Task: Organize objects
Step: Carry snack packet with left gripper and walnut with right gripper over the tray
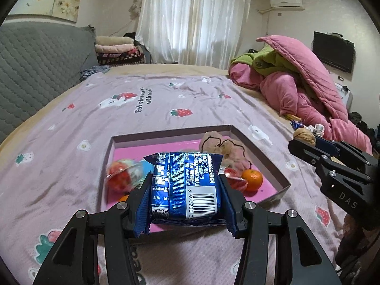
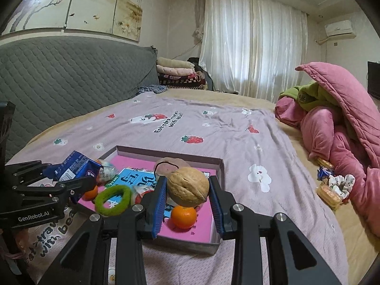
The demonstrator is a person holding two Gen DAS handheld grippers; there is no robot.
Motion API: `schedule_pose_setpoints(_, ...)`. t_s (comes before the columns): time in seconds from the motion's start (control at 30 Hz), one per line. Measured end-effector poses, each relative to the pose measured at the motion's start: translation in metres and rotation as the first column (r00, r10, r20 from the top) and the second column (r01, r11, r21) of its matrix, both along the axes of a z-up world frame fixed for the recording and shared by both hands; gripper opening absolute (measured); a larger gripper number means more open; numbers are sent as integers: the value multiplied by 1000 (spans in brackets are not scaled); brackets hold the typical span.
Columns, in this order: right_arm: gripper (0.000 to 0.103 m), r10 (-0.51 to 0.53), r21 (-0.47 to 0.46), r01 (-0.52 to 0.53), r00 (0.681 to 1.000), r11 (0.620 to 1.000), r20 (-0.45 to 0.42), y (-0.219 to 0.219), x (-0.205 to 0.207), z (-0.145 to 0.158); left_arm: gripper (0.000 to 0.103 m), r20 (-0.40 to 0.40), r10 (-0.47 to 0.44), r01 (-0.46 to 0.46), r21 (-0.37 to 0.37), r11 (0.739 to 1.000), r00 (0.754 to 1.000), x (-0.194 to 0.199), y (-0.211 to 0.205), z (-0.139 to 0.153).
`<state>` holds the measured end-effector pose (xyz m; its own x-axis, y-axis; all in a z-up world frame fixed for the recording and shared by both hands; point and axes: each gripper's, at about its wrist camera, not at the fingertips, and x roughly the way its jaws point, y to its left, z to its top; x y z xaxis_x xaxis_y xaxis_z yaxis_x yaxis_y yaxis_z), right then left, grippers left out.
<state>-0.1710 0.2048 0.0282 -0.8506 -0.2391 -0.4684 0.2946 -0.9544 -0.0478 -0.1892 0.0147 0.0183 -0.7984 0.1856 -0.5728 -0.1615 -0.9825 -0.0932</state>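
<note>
My left gripper (image 1: 185, 185) is shut on a blue foil snack pack (image 1: 187, 187), held above the near side of a shallow box with a pink floor (image 1: 261, 142). In the right wrist view that same pack (image 2: 73, 168) shows at the left. My right gripper (image 2: 187, 187) is shut on a walnut (image 2: 188, 187), also over the box (image 2: 220, 163); the walnut (image 1: 304, 135) shows at the right in the left wrist view. Inside the box lie a tangerine (image 2: 184, 217), a green hair ring (image 2: 113, 199), a beige plush (image 1: 228, 149) and a red clear-wrapped item (image 1: 118, 175).
The box sits on a lilac strawberry-print sheet (image 2: 213, 128). A pink quilt heap (image 2: 337, 137) lies at the right, with loose snack packs and a scrunchie (image 2: 332, 185) beside it. A grey quilted headboard (image 2: 71, 78) stands at the left. Folded blankets (image 2: 178, 71) are stacked at the back.
</note>
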Motion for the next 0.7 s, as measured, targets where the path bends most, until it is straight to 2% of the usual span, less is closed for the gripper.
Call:
schedule_pose_setpoints(0.37, 35, 20, -1, -20, 996, 1000, 86, 5, -16, -25, 53, 33, -37, 38, -6, 999, 999, -10, 26, -20)
schedule_pose_setpoints(0.7, 35, 22, 38, -30, 982, 999, 187, -1, -26, -56, 53, 66, -62, 63, -10, 998, 996, -14, 34, -37)
